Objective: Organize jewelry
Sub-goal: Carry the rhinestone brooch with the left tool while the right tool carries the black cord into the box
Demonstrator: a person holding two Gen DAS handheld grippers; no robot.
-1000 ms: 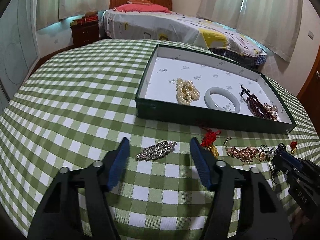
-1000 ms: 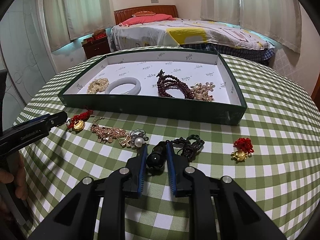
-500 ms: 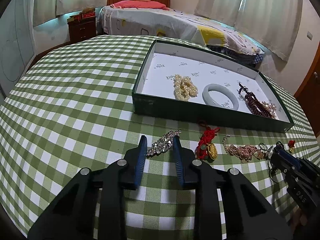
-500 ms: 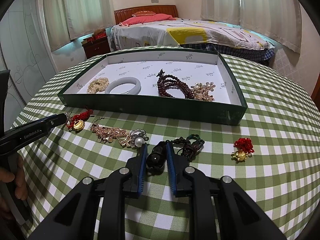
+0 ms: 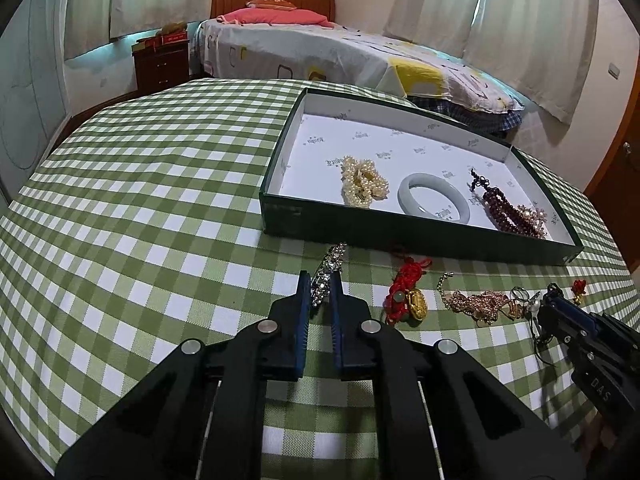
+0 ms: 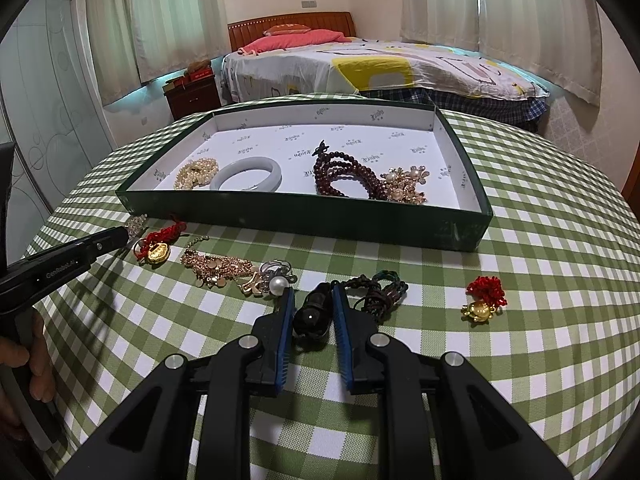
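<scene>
Both tools clenched on jewelry, pieces not yet lifted off the desk.

The left tool (image 5: 320, 284) grips the rhinestone brooch (image 5: 327, 272) at one end only, just in front of the green box (image 5: 400, 232); it may swing or slip out on lifting. The right tool (image 6: 310, 300) pinches the dark corded bracelet (image 6: 352, 292), also before the box; its trailing cords could drag the pearl ring (image 6: 276, 276) beside it.
</scene>
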